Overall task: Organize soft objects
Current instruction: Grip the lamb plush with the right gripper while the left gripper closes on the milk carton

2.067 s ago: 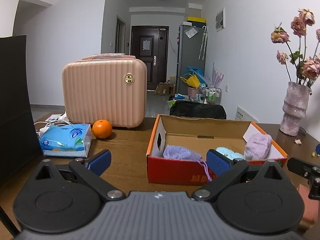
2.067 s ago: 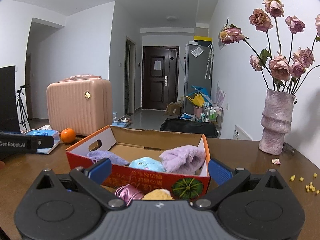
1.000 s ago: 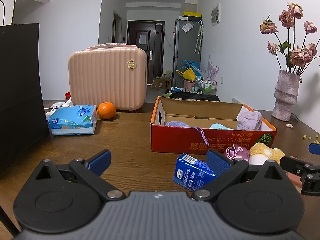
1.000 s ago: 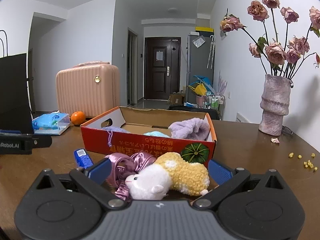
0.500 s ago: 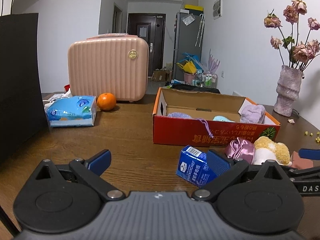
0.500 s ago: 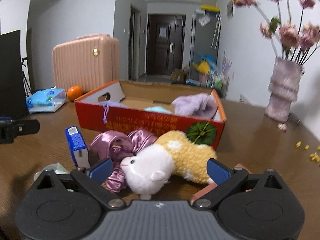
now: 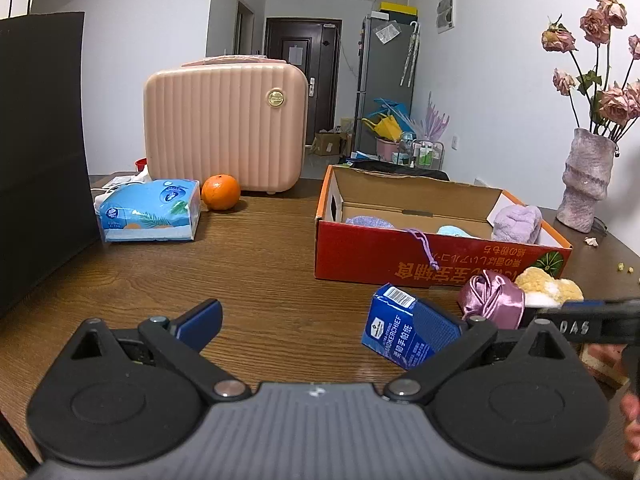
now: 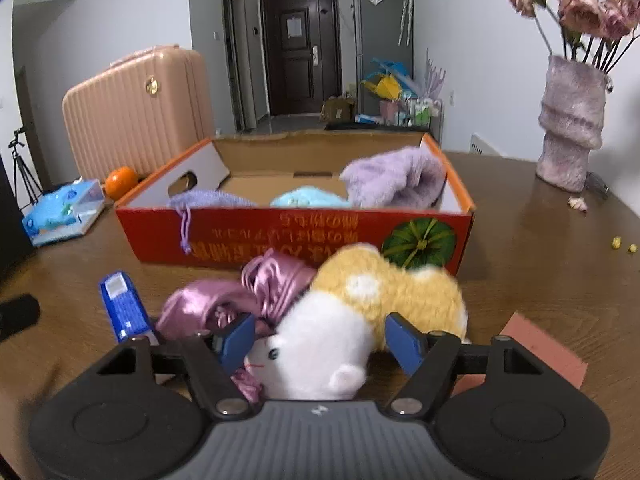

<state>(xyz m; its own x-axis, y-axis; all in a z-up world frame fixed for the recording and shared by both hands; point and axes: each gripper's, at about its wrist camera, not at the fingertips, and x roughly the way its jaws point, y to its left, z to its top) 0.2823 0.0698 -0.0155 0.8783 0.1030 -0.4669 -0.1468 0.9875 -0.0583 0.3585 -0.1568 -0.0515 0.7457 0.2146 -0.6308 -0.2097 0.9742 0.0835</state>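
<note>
The right claw [image 8: 320, 340] is closing in on the plush toy [image 8: 360, 312], a white-and-yellow animal lying on the wooden worktop [image 8: 540, 264]. Its white head sits right between the two blue pads, which flank it at 9 and 3 o'clock; the left pad [image 8: 238, 338] looks just at the fur, the right one a touch off it, so no firm squeeze shows. A shiny pink satin scrunchie [image 8: 240, 300] is bunched against the toy at 10 o'clock, and a blue handkerchief pack [image 8: 122, 306] stands further out at 9. Straight ahead at 12 o'clock sits the red cardboard box [image 8: 304, 236], holding a lilac fluffy cloth [image 8: 396, 178], a pale blue soft item [image 8: 308, 198] and a purple drawstring pouch [image 8: 208, 200].

The left claw [image 7: 316, 322] hangs wide apart, gripping nothing, with the handkerchief pack just by its right pad.
</note>
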